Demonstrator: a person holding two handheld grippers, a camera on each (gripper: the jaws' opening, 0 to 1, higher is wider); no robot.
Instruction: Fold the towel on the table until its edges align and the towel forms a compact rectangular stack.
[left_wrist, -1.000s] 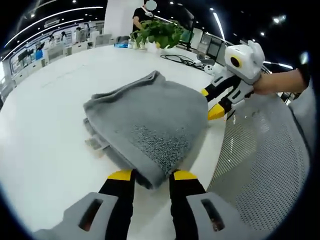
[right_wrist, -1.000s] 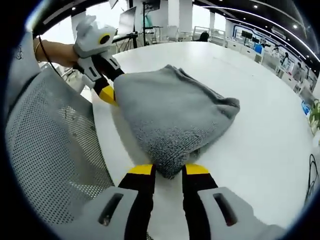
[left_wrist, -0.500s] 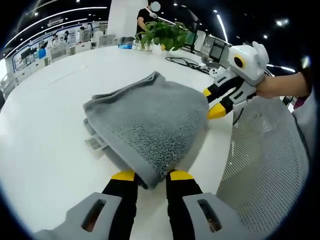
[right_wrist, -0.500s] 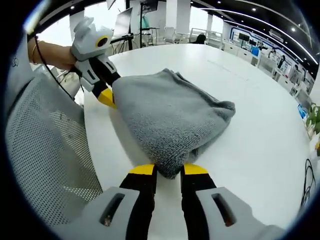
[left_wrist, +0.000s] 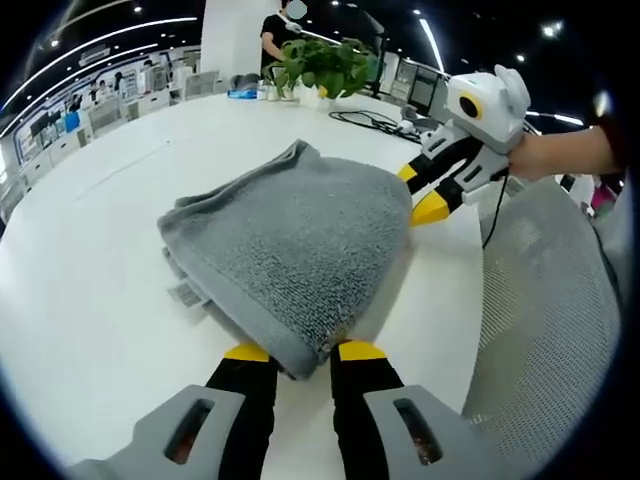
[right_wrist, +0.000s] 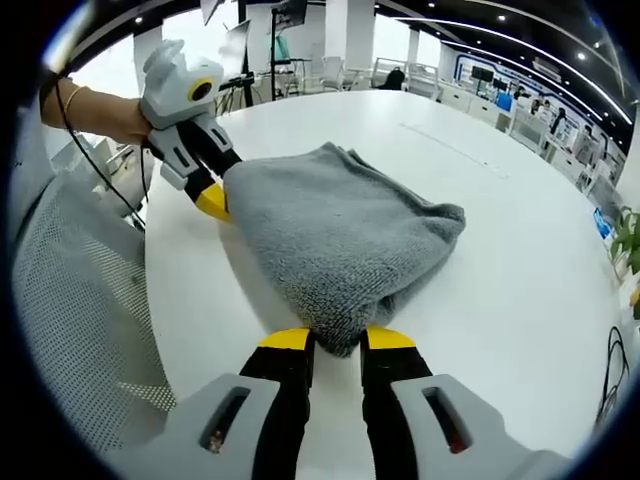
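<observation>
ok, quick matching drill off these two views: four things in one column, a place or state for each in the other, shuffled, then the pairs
Things:
1. towel
2. left claw
3. potted plant
4. mesh chair back

Places or states:
A. at the table's far edge
B. beside the table's near edge
C. bunched in grey layers on the white table
D. shut on a towel corner

Pairs: 1-C, 2-D, 3-A, 4-B
</observation>
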